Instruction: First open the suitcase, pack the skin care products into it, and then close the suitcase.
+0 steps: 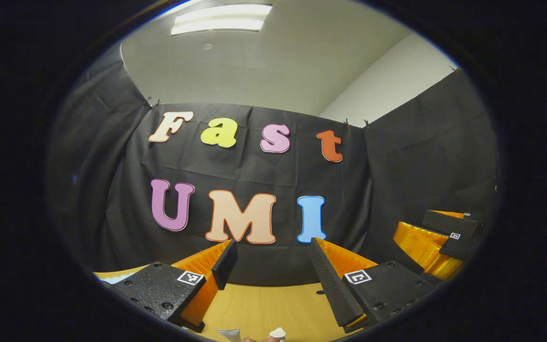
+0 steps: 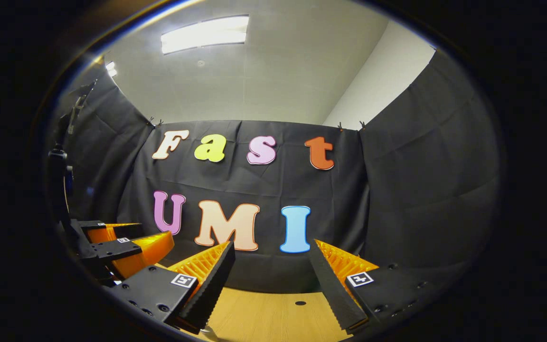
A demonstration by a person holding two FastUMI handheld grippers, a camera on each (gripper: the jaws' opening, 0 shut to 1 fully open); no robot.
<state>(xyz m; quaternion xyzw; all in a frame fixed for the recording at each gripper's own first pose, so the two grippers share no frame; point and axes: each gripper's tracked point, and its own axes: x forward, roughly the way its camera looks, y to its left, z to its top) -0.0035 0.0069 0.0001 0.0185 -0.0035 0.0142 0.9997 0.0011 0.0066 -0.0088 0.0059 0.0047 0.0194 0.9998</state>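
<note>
Wooden table (image 1: 264, 308) — perhaps products (image 1: 277, 333) (below fingers (image 1: 330, 280))

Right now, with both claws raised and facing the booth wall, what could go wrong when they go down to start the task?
1. Both cameras aim at the wall, so a blind descent may hit something.
2. The left claw and right claw hang open close beside each other; they could collide.
3. Small white items lie at the table's near edge under the left claw and could be knocked off.
</note>
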